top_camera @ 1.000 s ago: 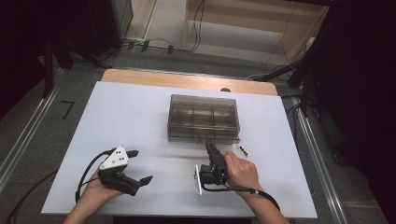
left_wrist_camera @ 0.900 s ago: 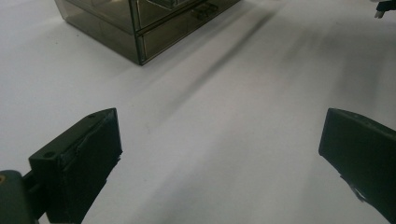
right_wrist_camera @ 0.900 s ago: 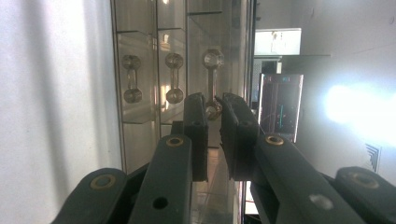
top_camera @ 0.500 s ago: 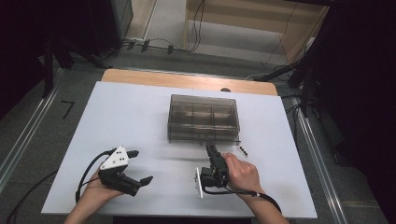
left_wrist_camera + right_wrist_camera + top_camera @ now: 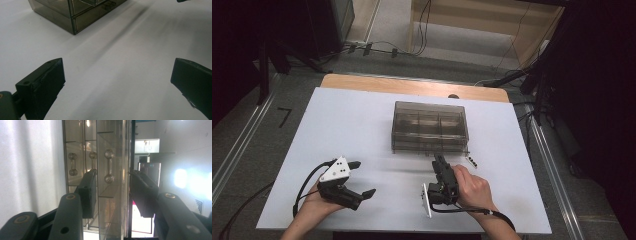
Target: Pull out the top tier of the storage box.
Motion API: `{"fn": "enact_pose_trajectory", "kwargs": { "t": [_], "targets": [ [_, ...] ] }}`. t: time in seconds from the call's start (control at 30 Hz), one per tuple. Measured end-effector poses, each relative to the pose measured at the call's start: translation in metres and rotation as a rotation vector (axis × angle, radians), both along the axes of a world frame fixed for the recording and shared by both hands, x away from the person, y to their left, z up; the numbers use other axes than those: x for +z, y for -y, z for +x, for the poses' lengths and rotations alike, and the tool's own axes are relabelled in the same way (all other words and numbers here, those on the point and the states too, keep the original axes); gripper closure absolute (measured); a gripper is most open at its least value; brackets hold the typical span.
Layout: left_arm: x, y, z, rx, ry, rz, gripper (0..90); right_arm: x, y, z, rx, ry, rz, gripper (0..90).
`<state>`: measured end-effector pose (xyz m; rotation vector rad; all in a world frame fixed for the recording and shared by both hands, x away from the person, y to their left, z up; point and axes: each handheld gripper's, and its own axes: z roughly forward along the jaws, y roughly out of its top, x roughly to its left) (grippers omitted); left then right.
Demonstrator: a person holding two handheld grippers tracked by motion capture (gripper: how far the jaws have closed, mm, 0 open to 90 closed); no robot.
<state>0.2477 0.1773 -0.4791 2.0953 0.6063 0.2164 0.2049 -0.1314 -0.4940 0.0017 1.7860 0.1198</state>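
Observation:
A smoky see-through drawer box (image 5: pixel 429 125) stands at the middle back of the white table (image 5: pixel 352 130). My right gripper (image 5: pixel 438 160) lies rolled on its side, pointing at the box's front. In the right gripper view its jaws (image 5: pixel 113 173) have just been opening and stand apart on either side of a drawer's clear handle (image 5: pixel 109 167), with the pads off it. My left gripper (image 5: pixel 363 178) rests open near the front left of the table. Between its jaws (image 5: pixel 117 72) is only bare table, and the box's corner (image 5: pixel 75 15) lies farther off.
A few small dark pieces (image 5: pixel 472 161) lie on the table just right of my right gripper. A wooden strip (image 5: pixel 412 87) runs along the table's far edge. Cables (image 5: pixel 377 47) cross the floor behind it. Metal rails (image 5: pixel 242 145) flank the table.
The right hand has barely shifted in front of the box. The left gripper has stayed where it was.

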Motion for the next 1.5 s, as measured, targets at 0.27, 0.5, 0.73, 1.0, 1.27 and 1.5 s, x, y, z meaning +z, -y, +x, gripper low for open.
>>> {"fn": "enact_pose_trajectory", "kwargs": {
  "t": [0.27,0.5,0.73,1.0,1.27,1.5],
  "targets": [
    [0.003,-0.001,0.002,0.016,0.005,-0.039,0.0,0.003,0.007,-0.006,0.012,0.013,0.001,44.4],
    [0.003,-0.005,-0.006,0.000,0.049,-0.002,0.0,0.001,0.013,-0.008,0.017,0.006,0.026,36.4],
    [-0.002,-0.001,-0.008,-0.005,0.052,0.020,0.0,-0.006,0.014,-0.008,0.007,-0.009,0.061,30.0],
    [-0.004,-0.003,-0.009,-0.001,0.060,0.041,0.0,-0.008,0.017,-0.008,0.016,-0.025,0.100,26.4],
    [-0.009,-0.005,-0.011,0.007,0.058,0.016,0.0,-0.010,0.023,-0.010,0.006,-0.084,0.164,25.9],
    [-0.012,-0.014,-0.010,0.036,0.031,-0.011,0.0,-0.011,0.023,-0.010,0.001,-0.124,0.222,24.8]
  ]
}}
